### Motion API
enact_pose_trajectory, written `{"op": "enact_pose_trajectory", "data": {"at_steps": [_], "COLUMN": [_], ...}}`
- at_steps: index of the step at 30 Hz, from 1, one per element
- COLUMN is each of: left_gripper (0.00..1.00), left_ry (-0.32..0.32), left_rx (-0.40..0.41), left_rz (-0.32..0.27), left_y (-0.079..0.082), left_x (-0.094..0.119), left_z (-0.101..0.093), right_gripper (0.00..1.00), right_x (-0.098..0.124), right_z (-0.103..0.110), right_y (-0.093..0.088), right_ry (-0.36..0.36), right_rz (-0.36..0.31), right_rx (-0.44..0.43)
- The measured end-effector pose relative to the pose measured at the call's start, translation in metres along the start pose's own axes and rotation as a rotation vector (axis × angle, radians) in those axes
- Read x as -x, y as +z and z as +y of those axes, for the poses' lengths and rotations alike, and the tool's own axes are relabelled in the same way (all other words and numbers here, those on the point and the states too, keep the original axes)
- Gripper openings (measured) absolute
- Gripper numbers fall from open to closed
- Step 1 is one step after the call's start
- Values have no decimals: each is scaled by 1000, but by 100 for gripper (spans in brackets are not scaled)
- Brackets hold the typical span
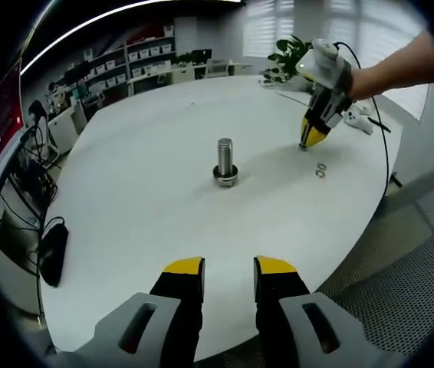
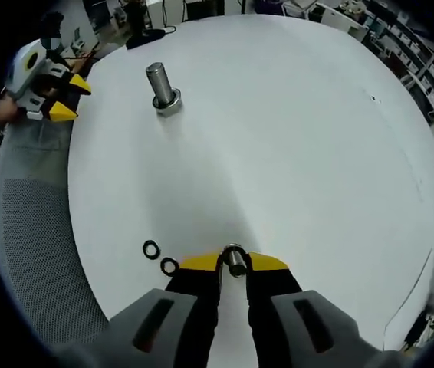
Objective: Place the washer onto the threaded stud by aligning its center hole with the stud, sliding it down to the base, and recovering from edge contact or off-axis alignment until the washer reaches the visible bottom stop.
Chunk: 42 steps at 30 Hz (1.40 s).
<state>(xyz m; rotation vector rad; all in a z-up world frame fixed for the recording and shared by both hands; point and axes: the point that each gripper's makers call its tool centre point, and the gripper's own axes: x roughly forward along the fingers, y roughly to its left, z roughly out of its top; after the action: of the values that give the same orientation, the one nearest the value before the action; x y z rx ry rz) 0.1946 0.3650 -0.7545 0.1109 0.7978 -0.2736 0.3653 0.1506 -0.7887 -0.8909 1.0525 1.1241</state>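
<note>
Right gripper view: right gripper (image 2: 235,264) sits at 6 o'clock with its yellow-tipped jaws pinched nearly together on a washer (image 2: 235,259), held edge-on right at the tips. Looks like a thin grip, so no yanking it around.

Spare washers: two dark spare washers (image 2: 160,258) lie flat on the white table (image 2: 294,138) just beside the jaws, around 8 o'clock of the tips. Not touching the gripper as far as I can tell.

Threaded stud: threaded stud (image 2: 161,87) stands upright on its wider base at about 11 o'clock, well apart from the held washer. Lots of bare table between them.

Left gripper view: left gripper (image 1: 229,267) is at 6 o'clock, jaws parted with a clear gap and nothing between them. The stud (image 1: 225,159) is dead ahead near centre, and the right gripper (image 1: 310,140) shows at 2 o'clock, tips down at the table near the spares (image 1: 320,169).

Step in hand: I'd call it the lift-and-carry, pick done, nothing on the stud yet.

How to do it well: bring the washer over the stud top and tip the wrist so it goes flat, hole centred on the axis. If an edge catches the threads, back off a touch and re-level, don't push. Release only once it's down by the base.

Left hand tip: could steady the stud base if it wobbles.
</note>
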Motion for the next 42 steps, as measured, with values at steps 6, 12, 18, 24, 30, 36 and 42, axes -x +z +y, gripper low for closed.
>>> {"op": "enact_pose_trajectory", "data": {"at_steps": [6, 12, 18, 24, 30, 36, 42], "left_gripper": [23, 23, 23, 23, 23, 23, 23], "left_ry": [3, 3, 6, 6, 8, 9, 11], "left_rx": [2, 2, 1, 1, 1, 3, -2], "left_rz": [2, 7, 8, 8, 6, 4, 6], "left_y": [0, -1, -2, -2, -1, -1, -2], "left_x": [0, 0, 0, 0, 0, 1, 0], "left_z": [1, 0, 1, 1, 2, 2, 1], "right_gripper": [16, 17, 18, 20, 20, 20, 20], "right_x": [-1, 2, 6, 9, 12, 11, 7], "right_z": [1, 1, -1, 1, 9, 22, 31], "right_y": [0, 0, -5, -10, -18, -22, -20], "right_ry": [-1, -2, -8, -12, -2, 36, 45], "right_rz": [0, -16, -27, -39, -38, -46, -45], "right_rx": [-19, -36, -50, -68, -89, -153, -122]}}
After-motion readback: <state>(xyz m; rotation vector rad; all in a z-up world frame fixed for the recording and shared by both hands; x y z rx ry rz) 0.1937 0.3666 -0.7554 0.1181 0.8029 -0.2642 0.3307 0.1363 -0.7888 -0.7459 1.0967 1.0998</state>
